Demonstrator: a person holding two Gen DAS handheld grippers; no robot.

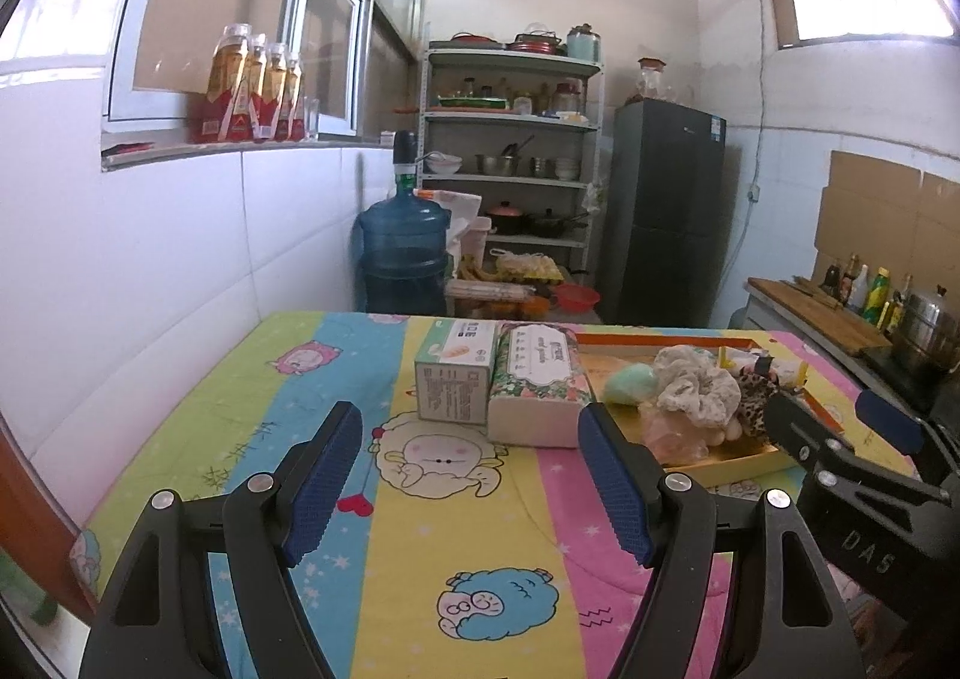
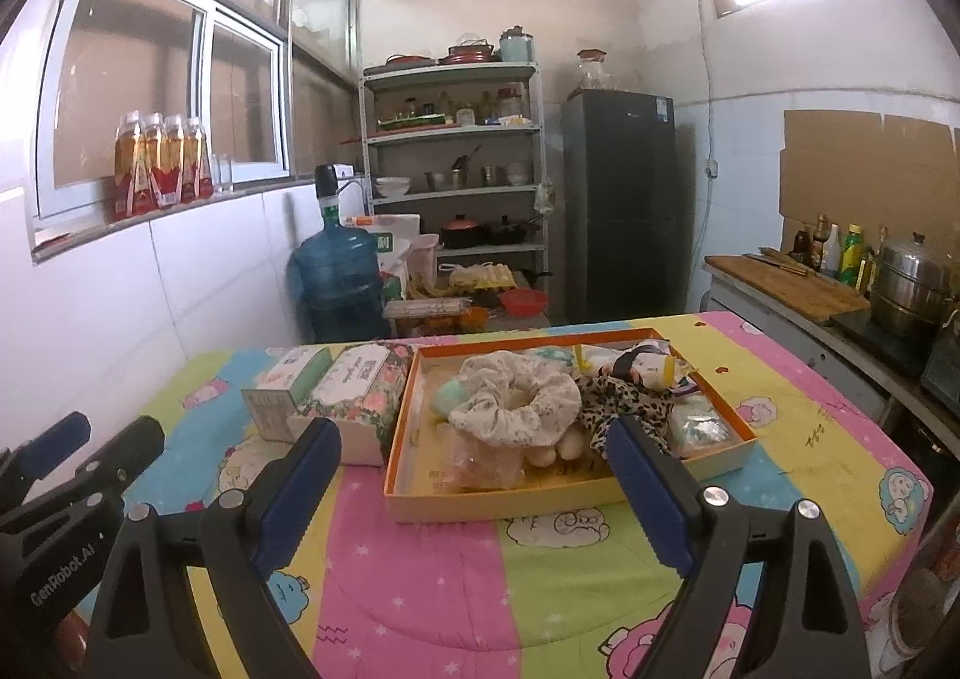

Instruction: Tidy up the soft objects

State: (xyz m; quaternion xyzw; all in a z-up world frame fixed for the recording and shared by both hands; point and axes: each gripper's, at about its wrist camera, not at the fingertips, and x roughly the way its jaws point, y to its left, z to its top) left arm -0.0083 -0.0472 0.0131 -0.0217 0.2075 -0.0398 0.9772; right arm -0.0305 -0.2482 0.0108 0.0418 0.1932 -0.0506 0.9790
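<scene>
An orange-rimmed shallow box (image 2: pixel 401 427) sits on the cartoon-print tablecloth and holds soft things: a cream lace scrunchie (image 2: pixel 516 397), a leopard-print scrunchie (image 2: pixel 624 400), a mint-green puff (image 2: pixel 449 397), and a small packet (image 2: pixel 699 421). The box also shows in the left wrist view (image 1: pixel 738 460), with the cream scrunchie (image 1: pixel 696 385) on top. My right gripper (image 2: pixel 474 463) is open and empty, just before the box's near rim. My left gripper (image 1: pixel 471 439) is open and empty, in front of two tissue packs. The right gripper shows in the left wrist view (image 1: pixel 840 415).
A floral tissue pack (image 1: pixel 534 379) and a green-white tissue box (image 1: pixel 456 373) stand side by side left of the orange box. Behind the table are a blue water jug (image 1: pixel 403 253), a metal shelf (image 1: pixel 510 150) and a dark fridge (image 1: pixel 666 211). A counter with bottles and a steel pot (image 2: pixel 912 283) is at right.
</scene>
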